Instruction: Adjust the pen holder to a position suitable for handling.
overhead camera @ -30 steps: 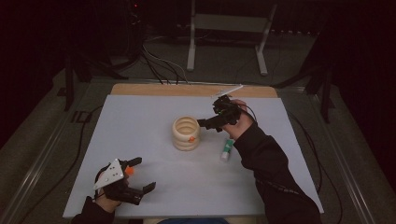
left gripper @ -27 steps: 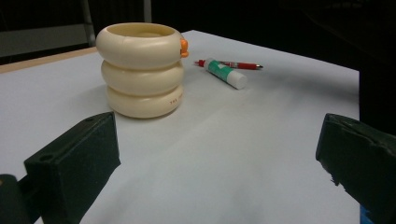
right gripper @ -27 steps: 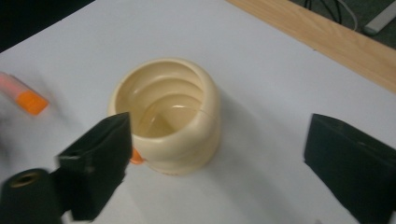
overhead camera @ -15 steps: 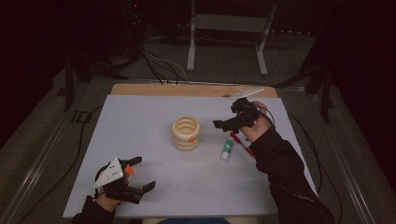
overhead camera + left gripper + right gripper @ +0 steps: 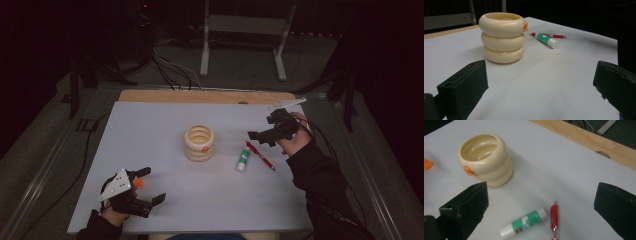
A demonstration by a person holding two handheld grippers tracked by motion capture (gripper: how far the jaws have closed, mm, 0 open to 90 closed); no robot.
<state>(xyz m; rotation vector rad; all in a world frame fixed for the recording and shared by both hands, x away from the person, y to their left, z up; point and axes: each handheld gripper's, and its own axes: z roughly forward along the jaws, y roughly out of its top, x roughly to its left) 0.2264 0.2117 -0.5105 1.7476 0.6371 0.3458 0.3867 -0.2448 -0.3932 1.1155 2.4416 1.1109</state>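
Note:
A cream cup point(image 5: 199, 142) made of stacked rings, with a small orange knob on its side, stands upright mid-table; it also appears in the left gripper view point(image 5: 502, 37) and the right gripper view point(image 5: 485, 158). To its right lie a green-and-white glue stick point(image 5: 243, 160) point(image 5: 524, 222) and a red pen point(image 5: 260, 155) point(image 5: 554, 216), side by side. My right gripper point(image 5: 261, 129) hovers just above and right of the pen; its jaws have just been opening and stand open with nothing between them point(image 5: 541, 202). My left gripper point(image 5: 150, 186) rests open and empty near the front left edge point(image 5: 541, 82).
The white table sheet point(image 5: 150, 130) ends in a wooden strip point(image 5: 205, 96) along the far edge. Beyond it, on the dark floor, stand a metal frame point(image 5: 240, 30) and several cables point(image 5: 170, 65). A cable trails from the right gripper off the table's right side.
The right gripper has moved to the right, away from the cup's rim, to a spot above the pen and glue stick. The left gripper has stayed put.

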